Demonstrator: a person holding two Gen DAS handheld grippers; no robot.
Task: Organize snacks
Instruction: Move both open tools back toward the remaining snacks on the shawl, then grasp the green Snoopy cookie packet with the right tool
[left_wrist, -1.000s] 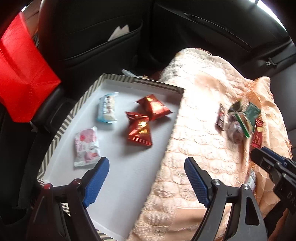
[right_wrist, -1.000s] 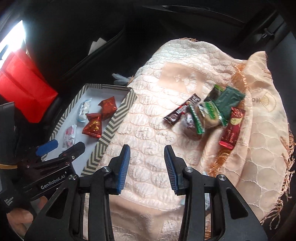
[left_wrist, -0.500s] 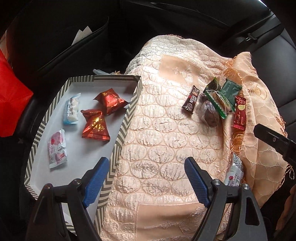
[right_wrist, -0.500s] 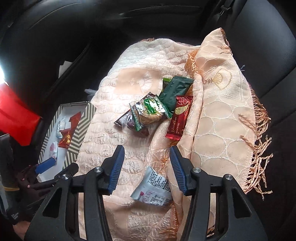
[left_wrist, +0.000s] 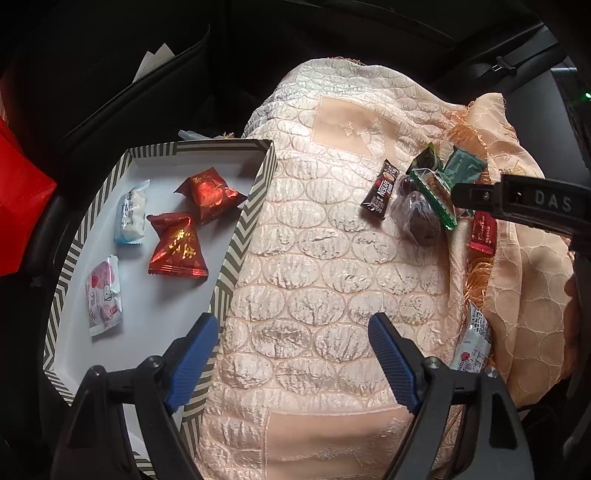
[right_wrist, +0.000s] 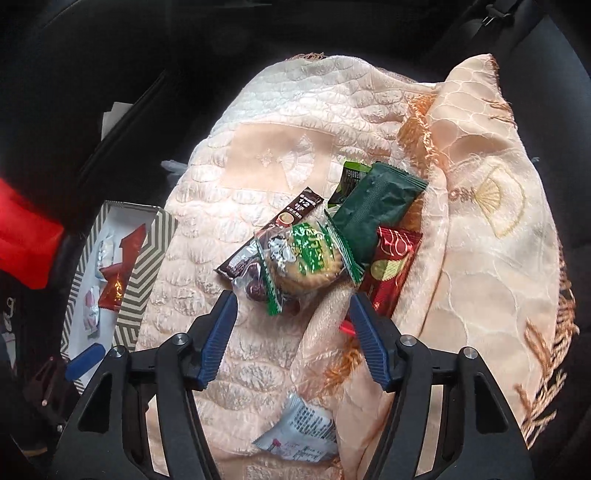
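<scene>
The right tool (right_wrist: 290, 325), its jaws just opened wide and empty, points steeply down over the clear-wrapped green-printed biscuit packet (right_wrist: 308, 258) atop the snack pile on the peach quilted cloth (right_wrist: 258, 155). Best lowered squarely around that packet alone. The left tool (left_wrist: 295, 363) hangs apart, empty, beside the striped-rimmed white cardboard tray (left_wrist: 243, 236).

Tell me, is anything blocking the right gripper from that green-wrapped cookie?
Nothing visible. The right gripper hangs open just short of the cookie packet, which lies on top of the pile, overlapping the coffee stick and a dark sweet.
</scene>
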